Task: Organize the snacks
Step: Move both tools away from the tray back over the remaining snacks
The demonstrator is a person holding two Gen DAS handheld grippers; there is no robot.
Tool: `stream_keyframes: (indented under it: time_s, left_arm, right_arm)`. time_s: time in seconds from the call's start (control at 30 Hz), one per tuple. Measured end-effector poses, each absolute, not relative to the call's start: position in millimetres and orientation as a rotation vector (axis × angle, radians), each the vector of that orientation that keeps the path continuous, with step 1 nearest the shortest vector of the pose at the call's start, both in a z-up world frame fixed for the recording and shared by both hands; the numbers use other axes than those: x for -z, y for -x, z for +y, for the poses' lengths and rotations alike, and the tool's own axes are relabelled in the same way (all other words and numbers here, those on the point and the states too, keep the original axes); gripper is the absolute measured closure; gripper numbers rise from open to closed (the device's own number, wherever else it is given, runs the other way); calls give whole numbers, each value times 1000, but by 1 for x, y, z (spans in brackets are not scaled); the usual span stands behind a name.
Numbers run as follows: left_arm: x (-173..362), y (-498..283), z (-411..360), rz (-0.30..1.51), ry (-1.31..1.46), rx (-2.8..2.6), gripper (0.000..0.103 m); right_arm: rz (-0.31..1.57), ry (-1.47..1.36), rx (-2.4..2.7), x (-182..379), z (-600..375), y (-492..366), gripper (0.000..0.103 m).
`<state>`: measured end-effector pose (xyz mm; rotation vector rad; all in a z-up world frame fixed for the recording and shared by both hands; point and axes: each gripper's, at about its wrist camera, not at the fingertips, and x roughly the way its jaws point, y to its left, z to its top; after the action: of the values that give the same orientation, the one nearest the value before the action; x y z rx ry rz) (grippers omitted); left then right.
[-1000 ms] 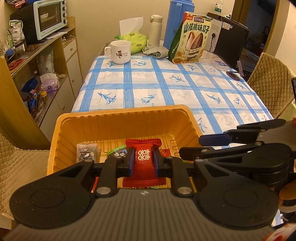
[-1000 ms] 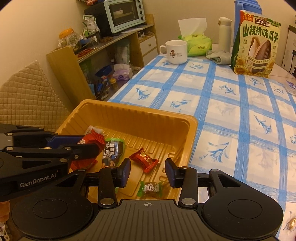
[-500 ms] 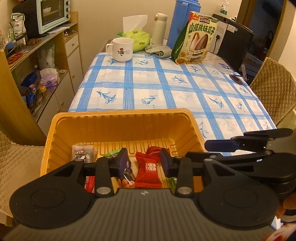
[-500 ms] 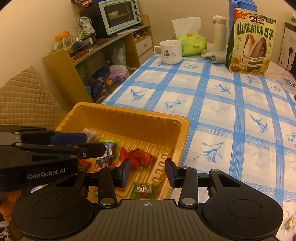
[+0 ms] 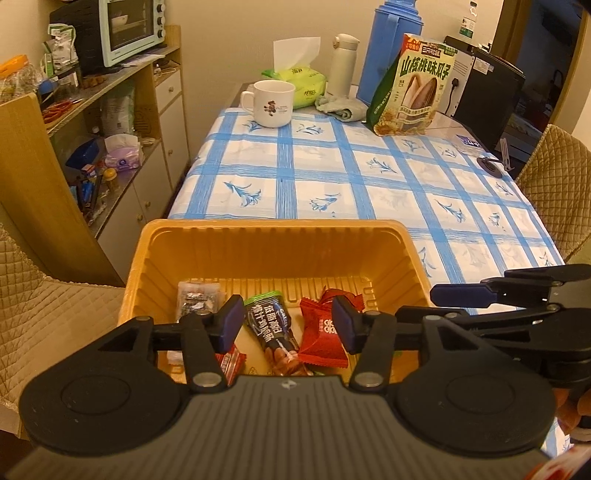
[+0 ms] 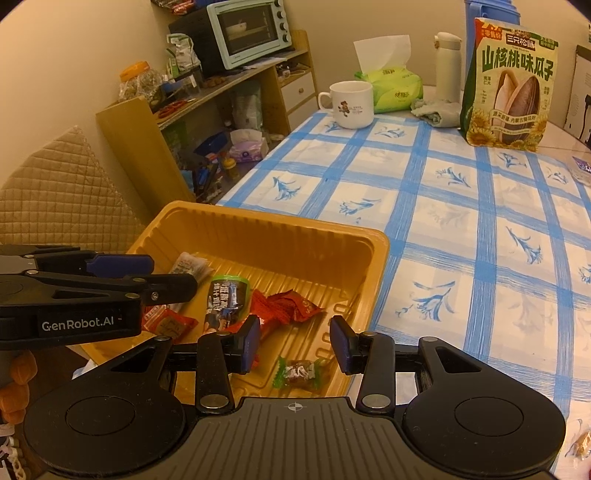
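An orange tray [image 5: 273,229] stands at the near end of the blue-checked table. In it lie a red packet [image 5: 325,332], a dark nut bar [image 5: 273,328], a silver packet [image 5: 195,295] and a small red packet [image 5: 231,363]. My left gripper [image 5: 288,325] hovers over the tray with its jaws opening; nothing is pressed between the pads, and the red packet rests below them. My right gripper [image 6: 295,343] stands open above the tray's near corner, over a green-wrapped candy [image 6: 301,373]. The left gripper [image 6: 170,275] shows at the left of the right wrist view.
At the far end stand a white mug [image 5: 271,103], a tissue pack [image 5: 299,79], a white flask [image 5: 341,62], a blue jug [image 5: 380,51] and a sunflower seed bag [image 5: 413,85]. A shelf with an oven [image 5: 122,29] runs along the left. Quilted chairs flank the table. A loose candy [image 6: 581,443] lies near the right edge.
The left gripper was shut on the red packet; its jaws have spread and the packet now lies in the tray. The right gripper has kept its place and opening.
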<state>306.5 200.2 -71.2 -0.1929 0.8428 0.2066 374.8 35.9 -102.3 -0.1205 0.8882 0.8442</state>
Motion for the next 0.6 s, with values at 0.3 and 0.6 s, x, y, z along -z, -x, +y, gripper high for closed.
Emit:
stream_keyframes:
  time_s: [0.3, 0.6]
  left_arm:
    - [61, -283, 191, 832, 204, -244, 46]
    - [45, -255, 166, 811, 201, -266, 45]
  right_arm:
    - [872, 91, -873, 92, 20, -362, 59]
    - [845, 36, -884, 77, -20, -344, 39]
